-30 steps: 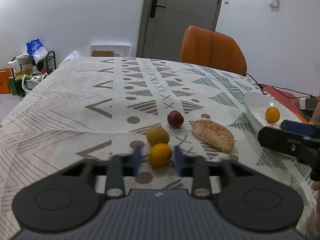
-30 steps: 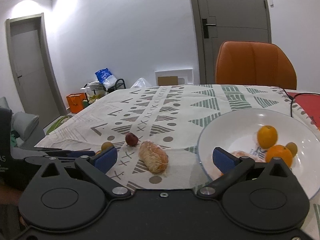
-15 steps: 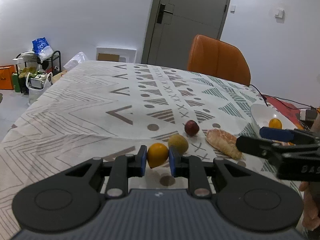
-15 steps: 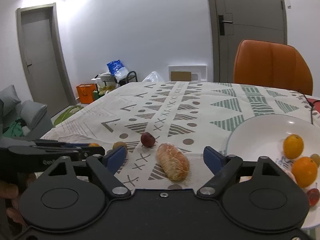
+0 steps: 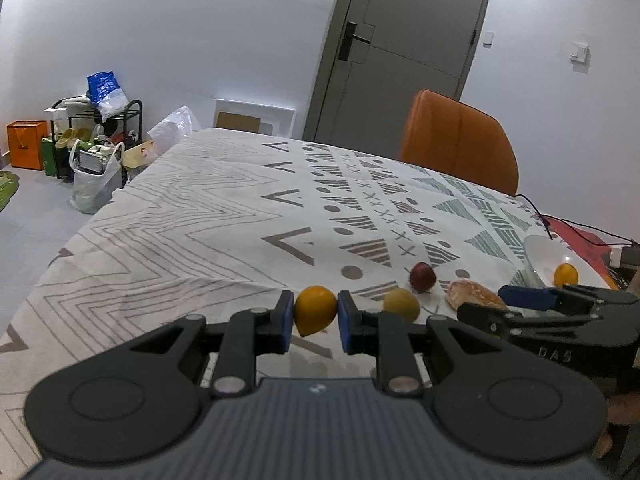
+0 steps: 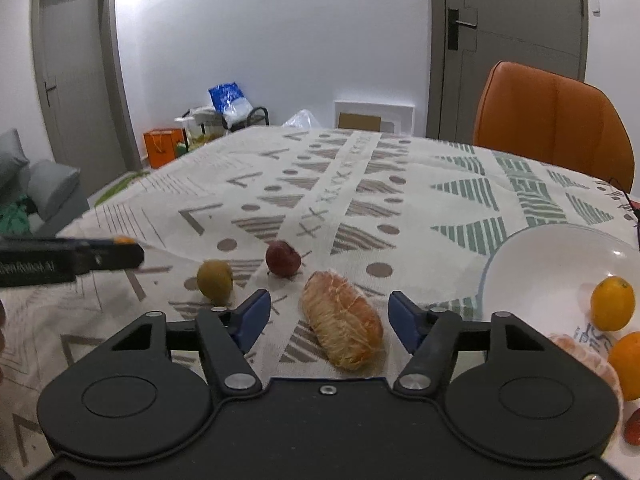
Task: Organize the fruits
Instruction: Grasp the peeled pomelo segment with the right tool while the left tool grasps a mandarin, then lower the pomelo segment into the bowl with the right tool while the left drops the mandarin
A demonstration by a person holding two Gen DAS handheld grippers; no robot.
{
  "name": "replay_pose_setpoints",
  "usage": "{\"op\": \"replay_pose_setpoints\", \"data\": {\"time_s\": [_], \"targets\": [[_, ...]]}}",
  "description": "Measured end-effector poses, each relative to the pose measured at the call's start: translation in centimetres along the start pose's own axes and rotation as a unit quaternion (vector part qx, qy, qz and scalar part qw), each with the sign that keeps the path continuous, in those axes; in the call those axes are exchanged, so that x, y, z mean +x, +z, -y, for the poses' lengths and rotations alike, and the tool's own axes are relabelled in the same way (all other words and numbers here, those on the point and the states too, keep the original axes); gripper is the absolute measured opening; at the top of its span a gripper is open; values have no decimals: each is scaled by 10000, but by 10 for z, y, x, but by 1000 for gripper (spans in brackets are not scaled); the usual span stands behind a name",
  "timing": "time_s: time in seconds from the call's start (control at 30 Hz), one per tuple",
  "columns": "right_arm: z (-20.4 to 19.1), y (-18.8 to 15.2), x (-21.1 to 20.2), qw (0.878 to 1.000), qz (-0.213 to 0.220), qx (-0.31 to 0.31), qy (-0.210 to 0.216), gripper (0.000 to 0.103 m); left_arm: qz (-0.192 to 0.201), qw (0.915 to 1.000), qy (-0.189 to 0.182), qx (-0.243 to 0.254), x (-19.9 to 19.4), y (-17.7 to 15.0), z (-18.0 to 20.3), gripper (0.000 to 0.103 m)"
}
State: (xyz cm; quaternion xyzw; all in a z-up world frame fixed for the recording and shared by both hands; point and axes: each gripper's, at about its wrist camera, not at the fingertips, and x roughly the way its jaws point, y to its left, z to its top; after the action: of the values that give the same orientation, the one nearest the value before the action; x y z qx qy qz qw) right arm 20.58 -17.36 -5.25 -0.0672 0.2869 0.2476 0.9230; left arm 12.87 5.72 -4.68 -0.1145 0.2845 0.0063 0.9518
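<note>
My left gripper [image 5: 314, 316] is shut on a small orange [image 5: 315, 315] and holds it just above the patterned tablecloth. To its right lie a yellow-green fruit [image 5: 401, 305], a dark red fruit [image 5: 422, 277] and a peeled pomelo segment [image 5: 474, 295]. My right gripper [image 6: 330, 318] is open, its fingers either side of the peeled segment [image 6: 342, 330]. The red fruit [image 6: 283, 258] and yellow-green fruit [image 6: 215, 281] lie beyond it to the left. A white bowl [image 6: 532, 254] at the right holds oranges [image 6: 612, 303]. The left gripper shows at the left edge [image 6: 120, 254].
An orange chair [image 5: 458, 142] stands at the table's far side. A red mat with cables [image 5: 576, 232] lies at the right, behind the bowl [image 5: 538, 248]. Bags and a rack [image 5: 96, 136] stand on the floor at the left.
My left gripper closed on the orange and lifted it up and left, away from the other fruits. My right gripper moved left from the bowl to the peeled segment.
</note>
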Motion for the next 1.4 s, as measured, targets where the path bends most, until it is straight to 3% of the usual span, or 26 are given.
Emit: {"op": "replay_pose_setpoints", "data": {"time_s": [0.07,0.1,0.2,0.57,1.4], "targets": [[-4,-2,2,9997,-22,-177,-172,59,-26,10000,35,-30,0,1,-2,22],[-6,-3,1,9995,-16,-236,-210,49,-18,10000,41,-36,0,2,-2,22],[-2,-4,2,9998,-147,-118,-77,34,34,10000,50,-16,-2,4,0,21],[8,-2,-20,9997,143,134,176,32,60,10000,-4,76,-4,4,12,22],[79,-4,-67,9936,713,798,-350,32,191,9977,-404,518,1,16,76,21]]}}
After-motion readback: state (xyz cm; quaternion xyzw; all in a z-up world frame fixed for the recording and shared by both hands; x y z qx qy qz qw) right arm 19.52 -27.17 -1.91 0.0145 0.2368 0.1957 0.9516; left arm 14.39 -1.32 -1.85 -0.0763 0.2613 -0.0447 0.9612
